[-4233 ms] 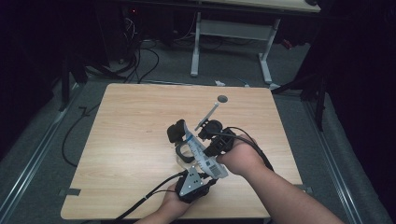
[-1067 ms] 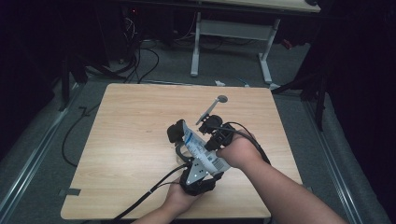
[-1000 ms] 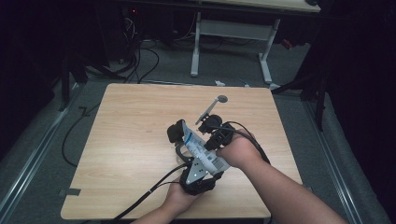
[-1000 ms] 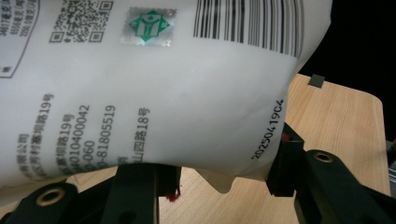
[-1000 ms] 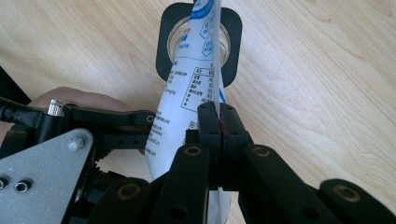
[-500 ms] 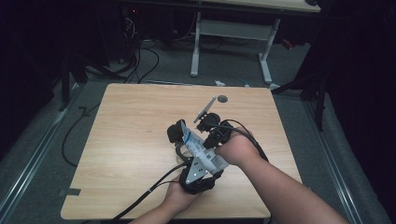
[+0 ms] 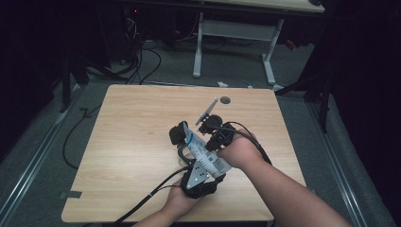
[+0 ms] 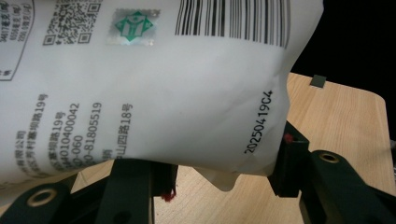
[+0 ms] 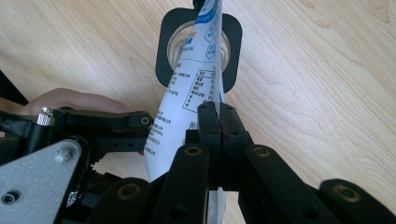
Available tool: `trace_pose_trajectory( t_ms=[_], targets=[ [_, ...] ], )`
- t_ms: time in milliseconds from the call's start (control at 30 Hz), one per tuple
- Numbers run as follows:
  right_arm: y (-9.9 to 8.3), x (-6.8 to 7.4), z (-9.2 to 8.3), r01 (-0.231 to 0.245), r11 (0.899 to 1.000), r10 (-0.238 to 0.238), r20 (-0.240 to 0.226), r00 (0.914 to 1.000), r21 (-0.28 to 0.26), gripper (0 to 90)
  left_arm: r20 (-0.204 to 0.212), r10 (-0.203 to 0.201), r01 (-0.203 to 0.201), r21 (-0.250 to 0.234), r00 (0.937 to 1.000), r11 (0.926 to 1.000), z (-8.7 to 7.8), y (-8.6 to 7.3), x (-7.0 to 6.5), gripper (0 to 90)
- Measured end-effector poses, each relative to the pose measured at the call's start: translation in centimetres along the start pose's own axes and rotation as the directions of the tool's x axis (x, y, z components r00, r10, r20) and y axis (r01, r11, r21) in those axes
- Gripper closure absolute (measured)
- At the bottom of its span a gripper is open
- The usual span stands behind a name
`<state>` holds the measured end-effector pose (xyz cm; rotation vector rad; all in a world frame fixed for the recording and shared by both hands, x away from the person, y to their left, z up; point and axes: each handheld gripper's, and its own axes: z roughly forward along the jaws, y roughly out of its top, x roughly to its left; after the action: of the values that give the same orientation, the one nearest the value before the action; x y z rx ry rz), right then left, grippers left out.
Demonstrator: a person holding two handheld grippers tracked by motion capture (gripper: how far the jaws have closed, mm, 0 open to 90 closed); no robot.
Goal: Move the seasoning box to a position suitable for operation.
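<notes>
Right gripper [image 9: 218,121] jaws clenched on white printed plastic pouch [image 8: 154,88]; left gripper [image 8: 219,177] jaws have just been opening, pouch between them—keep pouch mouth over black-collared glass jar [image 9: 198,49].

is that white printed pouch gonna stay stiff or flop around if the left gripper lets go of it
Probably floppy: the white pouch creases and sags between the left gripper, whose jaws have just been opening. It looks thin and light, since the right gripper holds it by pinching one flat edge. Its smooth printed film may slip, so it would likely hang and swing from that pinch.
</notes>
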<state>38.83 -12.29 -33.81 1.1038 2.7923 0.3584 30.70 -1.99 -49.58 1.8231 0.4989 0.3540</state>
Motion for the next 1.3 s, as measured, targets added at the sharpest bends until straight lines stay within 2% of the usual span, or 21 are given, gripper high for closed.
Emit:
trace_pose_trajectory(
  t_ms=[133, 433, 733, 933, 1067, 1300],
  targets=[
    [0.1, 0.1, 0.1, 0.002, 1.000, -0.002, 0.000, 1.0000, 0.002, 90.0, -0.005, 0.005, -0.005, -0.001, 1.0000, 1.0000, -0.1, -0.1, -0.1, 54.1],
    [0.3, 0.1, 0.0, 0.003, 1.000, -0.003, 0.011, 0.9999, 0.001, 90.0, -0.007, -0.016, 0.016, -0.010, 0.9998, 0.9998, -0.2, 0.1, 0.1, 54.0],
    [0.6, 0.2, 0.2, -0.004, 1.000, 0.004, 0.015, 0.9999, 0.017, 90.0, 0.008, -0.018, 0.018, -0.002, 0.9998, 0.9998, 0.0, 0.4, 0.0, 53.1],
    [0.7, 0.1, 0.1, 0.004, 1.000, -0.004, 0.013, 0.9999, 0.005, 90.0, 0.009, -0.017, 0.017, -0.004, 0.9998, 0.9998, 0.1, 0.7, 0.0, 52.9],
    [0.6, 0.2, 0.0, -0.008, 1.000, 0.008, 0.013, 0.9999, 0.000, 90.0, 0.009, -0.013, 0.013, -0.003, 0.9999, 0.9999, 0.1, 0.9, -0.1, 52.9],
    [0.6, 0.1, -0.1, 0.007, 1.000, -0.007, 0.014, 0.9999, -0.007, 90.0, 0.008, -0.017, 0.017, -0.011, 0.9998, 0.9998, 0.1, 1.0, -0.1, 52.9]
  ],
)
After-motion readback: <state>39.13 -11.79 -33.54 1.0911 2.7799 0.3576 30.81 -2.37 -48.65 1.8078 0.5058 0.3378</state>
